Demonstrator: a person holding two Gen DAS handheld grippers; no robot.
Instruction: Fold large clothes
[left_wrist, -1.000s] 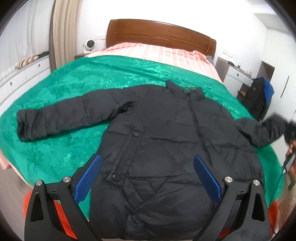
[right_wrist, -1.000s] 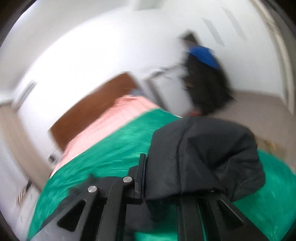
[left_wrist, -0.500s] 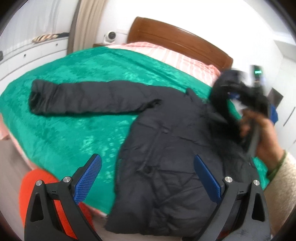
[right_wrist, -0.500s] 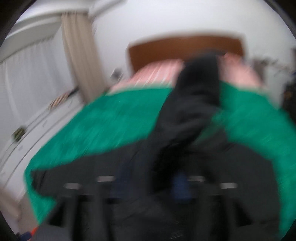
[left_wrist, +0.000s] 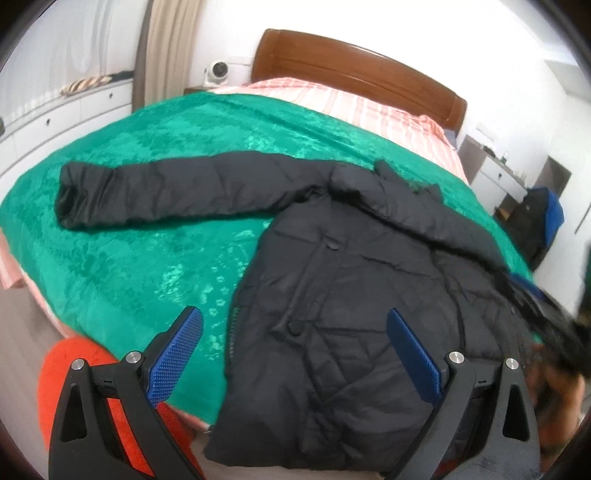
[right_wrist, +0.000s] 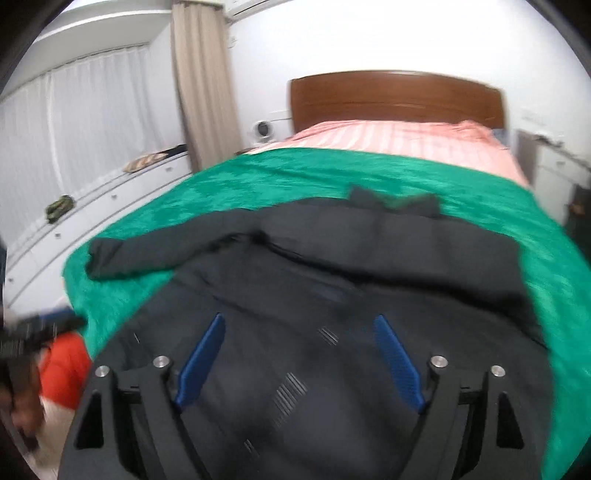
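A large black quilted jacket (left_wrist: 343, 295) lies front-up on a green blanket (left_wrist: 155, 266) on the bed. Its left sleeve (left_wrist: 166, 192) stretches out flat to the left. Its right sleeve lies folded across the chest in the right wrist view (right_wrist: 388, 251). My left gripper (left_wrist: 295, 354) is open and empty above the jacket's hem, near the bed's front edge. My right gripper (right_wrist: 299, 354) is open and empty, hovering over the jacket body (right_wrist: 295, 314).
The bed has a wooden headboard (left_wrist: 351, 62) and pink striped bedding (left_wrist: 351, 107). White drawers (right_wrist: 92, 199) run along the left wall. An orange object (left_wrist: 77, 373) sits by the bed's front left. A chair with dark and blue clothes (left_wrist: 543, 221) stands at right.
My right gripper carried the right sleeve over the jacket, laid it across the chest and opened. My left gripper stayed open while its view shifted left.
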